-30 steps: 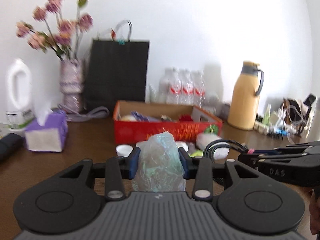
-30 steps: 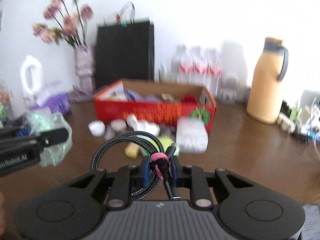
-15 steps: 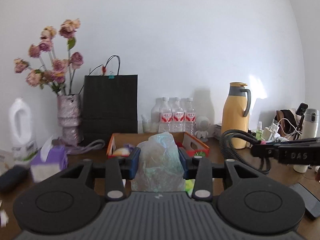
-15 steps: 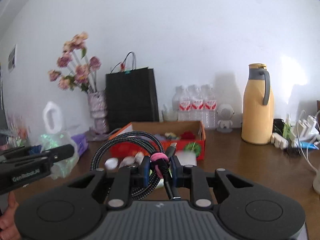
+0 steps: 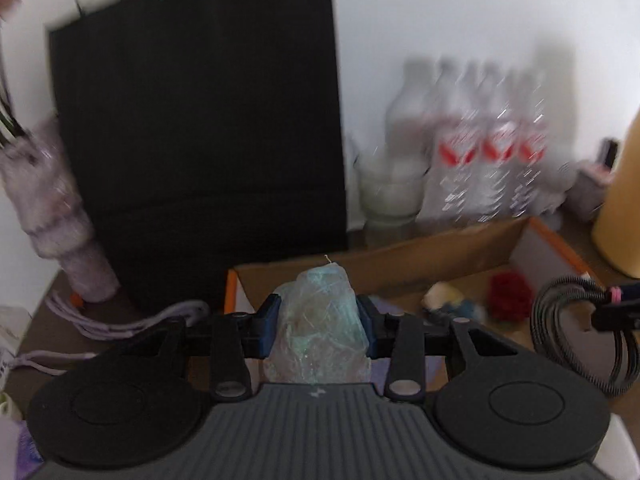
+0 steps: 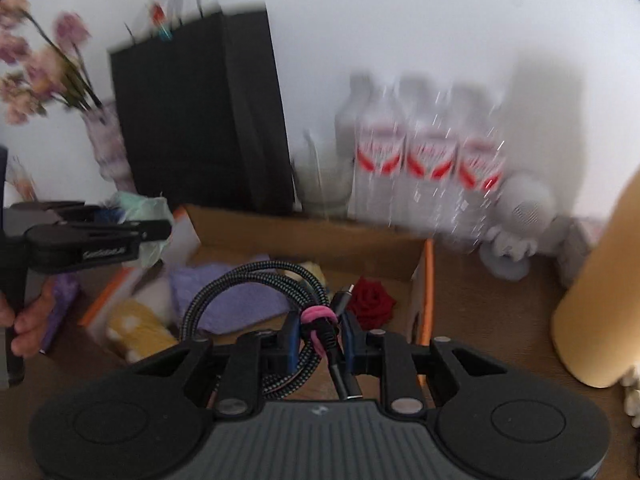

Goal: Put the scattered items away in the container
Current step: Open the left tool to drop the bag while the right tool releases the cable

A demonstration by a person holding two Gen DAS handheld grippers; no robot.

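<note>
A: Why both over the box [image 6: 312, 236]?
B: To drop loads in — left gripper [image 5: 318, 320] pinches a crumpled plastic bag [image 5: 320, 332], right gripper [image 6: 320, 340] clamps the coiled cable [image 6: 256, 280].
A: Clear of the rim?
B: Probably — it's blurred.

Crinkled glossy plastic bag [image 5: 320, 328]; braided fabric cable [image 6: 256, 288], matt; cardboard box [image 6: 320, 236], raw brown inside; smooth dark wood table [image 6: 488, 312]; matt black paper bag [image 5: 192, 128]

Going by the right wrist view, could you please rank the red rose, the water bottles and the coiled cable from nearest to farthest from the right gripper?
1. Coiled cable, clamped in the right gripper.
2. Red rose, just ahead, inside the box.
3. Water bottles, behind the box, by the wall.
</note>
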